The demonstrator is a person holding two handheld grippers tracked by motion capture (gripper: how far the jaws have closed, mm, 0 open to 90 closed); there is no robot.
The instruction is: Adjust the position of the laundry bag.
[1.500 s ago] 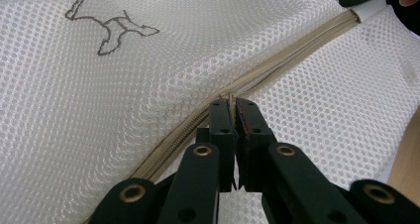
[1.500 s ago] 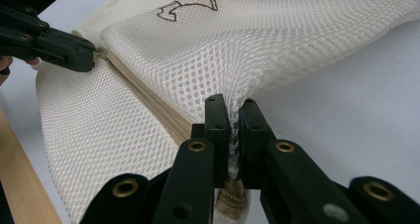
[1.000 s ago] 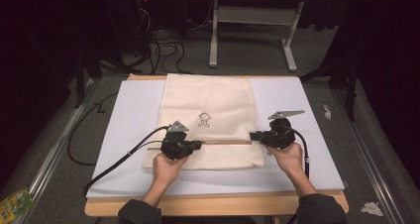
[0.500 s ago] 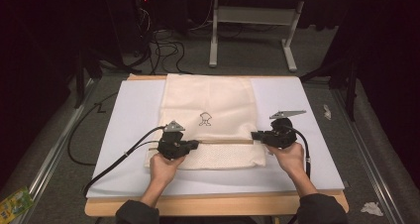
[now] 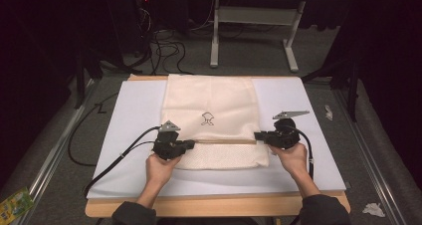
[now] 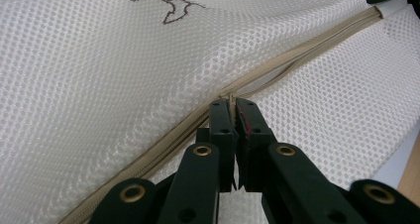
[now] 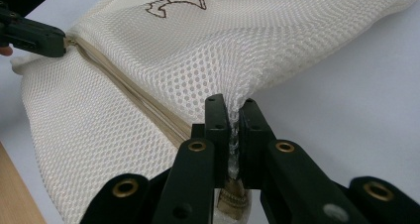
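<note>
A cream mesh bag [image 5: 209, 100] with a small dark emblem lies flat on a white mat [image 5: 134, 110]. A tan zipper [image 5: 224, 142] runs across it near the front. My left gripper [image 5: 191, 144] is at the zipper's left end. In the left gripper view its jaws [image 6: 233, 107] are shut on what looks like the zipper's pull, right on the tan tape [image 6: 307, 50]. My right gripper [image 5: 257, 135] is at the bag's right edge, and the right gripper view shows it [image 7: 234, 110] shut on a bunched pinch of mesh [image 7: 198, 50]. The left gripper [image 7: 49, 38] shows farther off along the zipper [image 7: 124, 90].
The mat lies on a wooden table whose front edge [image 5: 214, 205] is near the person. Black cables trail from both grippers, the left one [image 5: 114, 160] across the mat. A metal stand [image 5: 254, 16] and floor cables are behind. Crumpled paper [image 5: 373, 209] lies at the right on the floor.
My left gripper has slid a little to the left along the zipper line. The right gripper has stayed where it was.
</note>
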